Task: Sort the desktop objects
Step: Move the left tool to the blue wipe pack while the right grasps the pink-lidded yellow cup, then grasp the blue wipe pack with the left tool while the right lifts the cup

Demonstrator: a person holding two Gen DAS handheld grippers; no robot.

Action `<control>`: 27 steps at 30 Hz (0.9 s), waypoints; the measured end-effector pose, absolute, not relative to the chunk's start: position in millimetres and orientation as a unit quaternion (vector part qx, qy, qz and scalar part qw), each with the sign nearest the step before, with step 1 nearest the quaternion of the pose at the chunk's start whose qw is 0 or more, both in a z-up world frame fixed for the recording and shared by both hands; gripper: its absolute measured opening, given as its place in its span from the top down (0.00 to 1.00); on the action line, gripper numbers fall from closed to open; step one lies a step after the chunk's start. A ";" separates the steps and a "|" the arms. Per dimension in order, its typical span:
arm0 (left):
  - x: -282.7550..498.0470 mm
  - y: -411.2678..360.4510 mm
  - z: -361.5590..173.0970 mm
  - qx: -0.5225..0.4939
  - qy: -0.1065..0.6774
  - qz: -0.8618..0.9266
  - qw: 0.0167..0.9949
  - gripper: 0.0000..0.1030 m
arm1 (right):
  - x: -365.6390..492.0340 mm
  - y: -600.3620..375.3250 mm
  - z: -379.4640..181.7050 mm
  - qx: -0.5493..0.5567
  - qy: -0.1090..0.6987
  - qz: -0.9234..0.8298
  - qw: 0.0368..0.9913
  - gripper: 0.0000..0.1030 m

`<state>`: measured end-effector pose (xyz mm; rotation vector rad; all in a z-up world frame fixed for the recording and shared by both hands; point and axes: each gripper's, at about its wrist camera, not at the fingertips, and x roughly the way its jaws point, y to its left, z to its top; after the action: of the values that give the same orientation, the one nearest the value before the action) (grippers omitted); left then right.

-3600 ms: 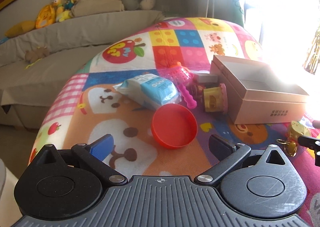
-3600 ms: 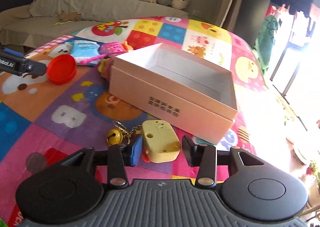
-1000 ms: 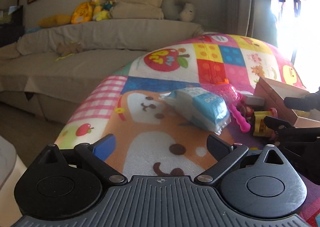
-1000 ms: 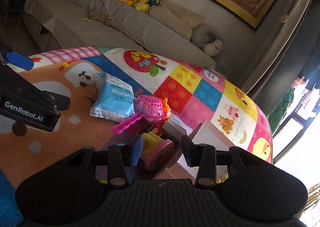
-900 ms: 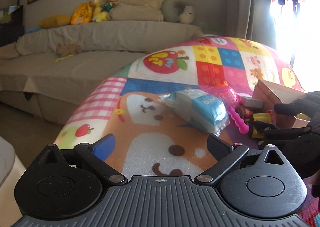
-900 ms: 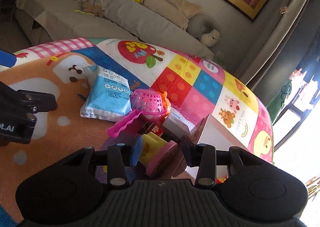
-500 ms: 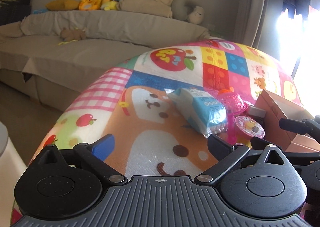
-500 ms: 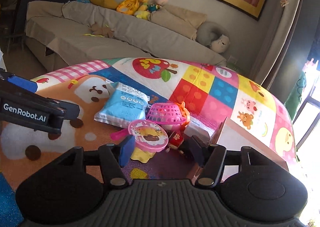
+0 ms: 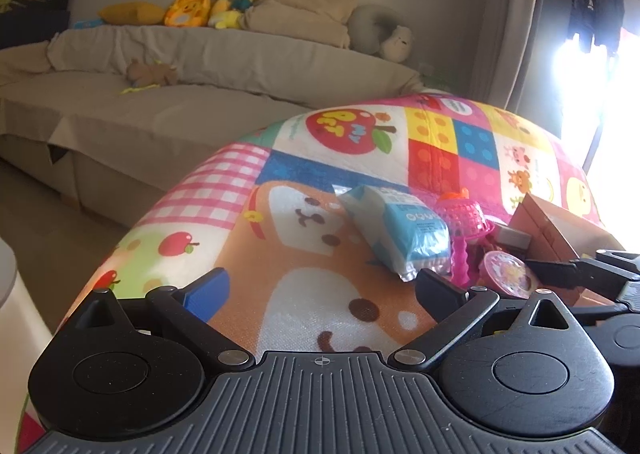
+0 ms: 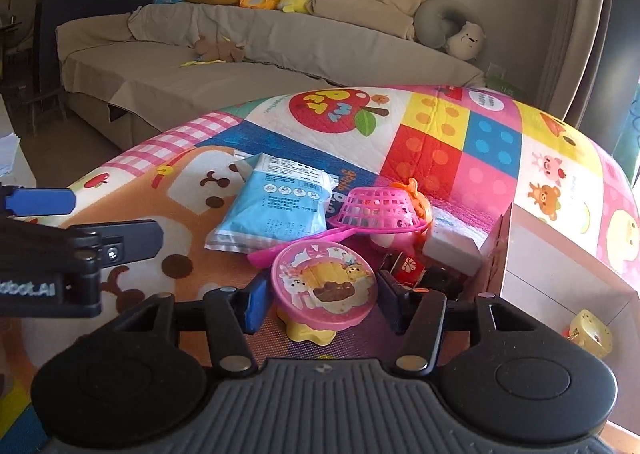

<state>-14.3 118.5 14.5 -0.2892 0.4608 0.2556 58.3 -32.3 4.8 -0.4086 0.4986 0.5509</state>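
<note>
A yellow toy cup with a pink cartoon lid (image 10: 324, 288) stands upright on the mat between the fingers of my right gripper (image 10: 320, 296), whose jaws stand apart on either side of it. It also shows in the left wrist view (image 9: 506, 274). Behind it lie a blue wipes pack (image 10: 276, 206), a pink toy basket (image 10: 378, 210) and small toys. The open cardboard box (image 10: 560, 254) is to the right, with a yellow toy (image 10: 590, 332) inside. My left gripper (image 9: 322, 290) is open and empty over the mat, left of the wipes pack (image 9: 404, 234).
The colourful play mat (image 10: 432, 134) covers the table, whose edge drops off to the left. A grey sofa (image 10: 240, 66) with plush toys lies beyond. My left gripper's finger (image 10: 116, 242) shows in the right wrist view, close to the left.
The toy cup was lying on its side between my right fingers; now it stands upright on the mat with the jaws wider. Both grippers have drawn back a little.
</note>
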 end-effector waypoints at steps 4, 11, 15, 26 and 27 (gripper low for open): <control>-13.5 119.3 14.0 -0.143 0.232 0.124 0.954 0.01 | 20.7 -73.5 10.1 -0.199 0.243 0.271 0.910 0.46; -1.4 99.7 15.0 -0.080 0.263 0.114 0.955 0.01 | -16.5 -162.9 3.2 -0.194 0.251 0.142 0.938 0.46; 17.1 87.6 18.6 -0.054 0.283 0.098 0.952 0.01 | -13.8 -195.3 -3.0 -0.141 0.262 0.093 0.950 0.46; 117.0 54.2 29.1 -0.045 0.317 0.102 0.942 0.02 | -15.2 -240.1 0.3 0.000 0.232 0.051 0.971 0.03; 121.6 55.1 25.3 -0.042 0.323 0.108 0.939 0.03 | -15.0 -241.5 0.4 0.006 0.231 0.051 0.971 0.02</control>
<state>121.6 55.1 25.3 -0.0867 0.6603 0.2203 -15.0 -241.5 0.5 0.0113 0.4673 0.1029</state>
